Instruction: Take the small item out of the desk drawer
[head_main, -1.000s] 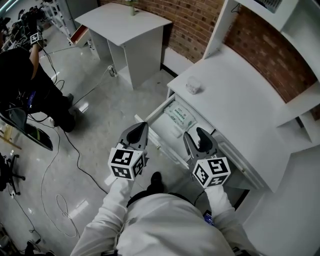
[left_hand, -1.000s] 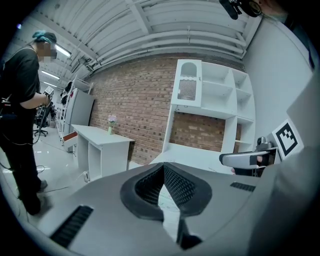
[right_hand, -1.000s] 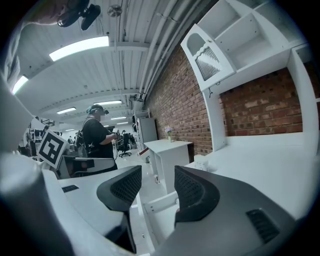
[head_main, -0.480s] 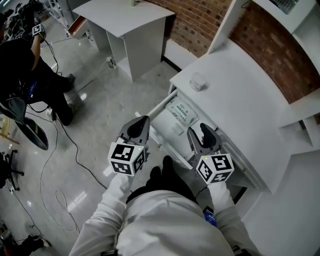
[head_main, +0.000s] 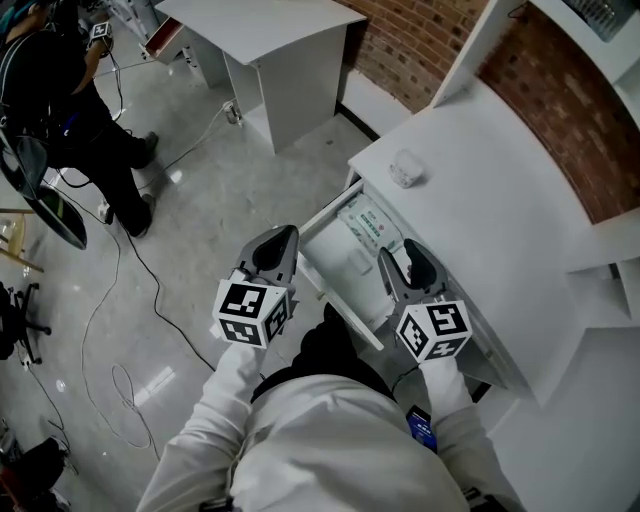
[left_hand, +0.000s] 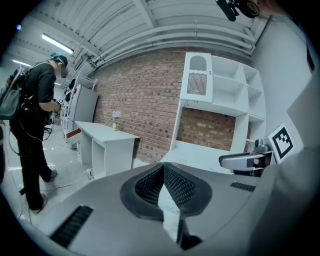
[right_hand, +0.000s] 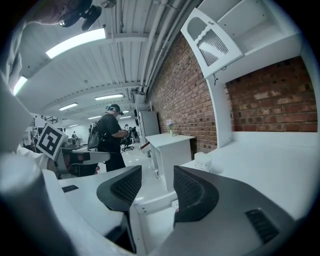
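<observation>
Drawer (head_main: 325, 212) of the white bench (head_main: 480, 220) stands pulled out toward the person, its inside open to the head view. At its far end lies a flat white packet (head_main: 368, 222) with green print. Nearer the front panel lies a smaller white item (head_main: 357, 263); whether it touches the packet cannot be told.

The left hand-held gripper (head_main: 277, 243) hangs over the floor, just outside the drawer's left front corner. Its own view shows the left hand-held gripper (left_hand: 162, 167) with ribbed pads pressed together at the tips and nothing between them.

The right hand-held gripper (head_main: 398, 252) is above the right part of the drawer, pointing along it toward the brick wall (head_main: 560, 110). In its own view the right hand-held gripper (right_hand: 155, 175) has its jaws spread, pinching nothing, and the drawer's white edge (right_hand: 150, 202) shows through the gap below.

On the bench top, beyond the drawer, sits a small white case (head_main: 405, 168), seen in the right gripper view as well (right_hand: 202, 161). A second white bench (head_main: 270, 20) stands farther along the wall. A person in dark clothes (head_main: 60, 90) stands at the upper left, and cables (head_main: 130, 300) trail across the floor.
</observation>
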